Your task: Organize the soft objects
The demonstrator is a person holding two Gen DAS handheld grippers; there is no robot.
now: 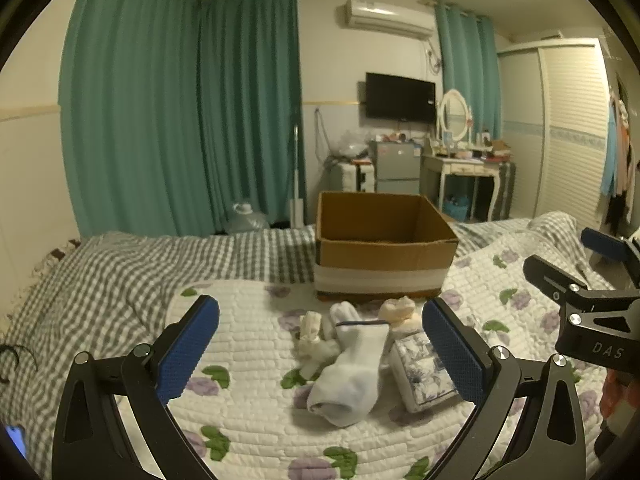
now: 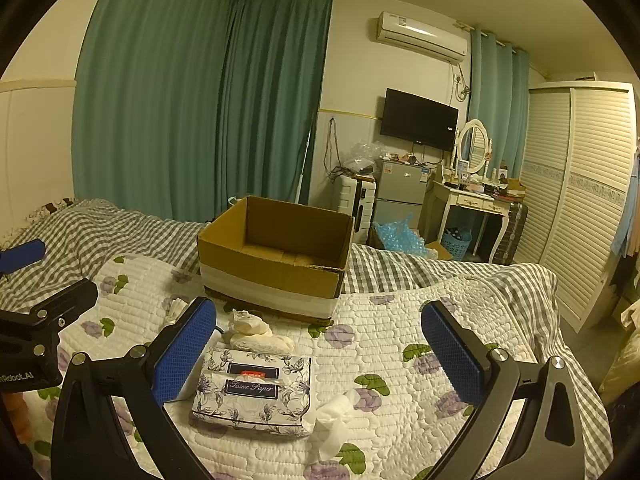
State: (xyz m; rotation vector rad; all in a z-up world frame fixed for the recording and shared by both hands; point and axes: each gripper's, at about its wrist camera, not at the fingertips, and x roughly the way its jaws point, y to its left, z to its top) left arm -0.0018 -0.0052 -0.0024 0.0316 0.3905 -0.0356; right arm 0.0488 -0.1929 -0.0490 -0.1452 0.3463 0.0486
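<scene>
An open cardboard box [image 1: 384, 236] stands on the bed, seemingly empty inside; it also shows in the right wrist view [image 2: 276, 256]. In front of it lie white socks [image 1: 348, 364], a small cream sock bundle [image 1: 310, 332], a cream soft item [image 1: 398, 308] and a floral tissue pack [image 1: 420, 372]. My left gripper [image 1: 320, 352] is open, hovering above the socks. My right gripper [image 2: 318, 356] is open over the tissue pack [image 2: 254, 392], with the cream soft item [image 2: 256, 334] beyond and a crumpled white tissue [image 2: 334, 416] beside it.
A floral quilt [image 1: 248, 420] lies over a grey checked sheet [image 1: 120, 272]. Beyond the bed are green curtains [image 1: 180, 112], a small fridge [image 1: 398, 168], a dressing table [image 1: 468, 168] and a wardrobe [image 2: 580, 200]. Blue bubble wrap [image 2: 400, 236] lies past the bed.
</scene>
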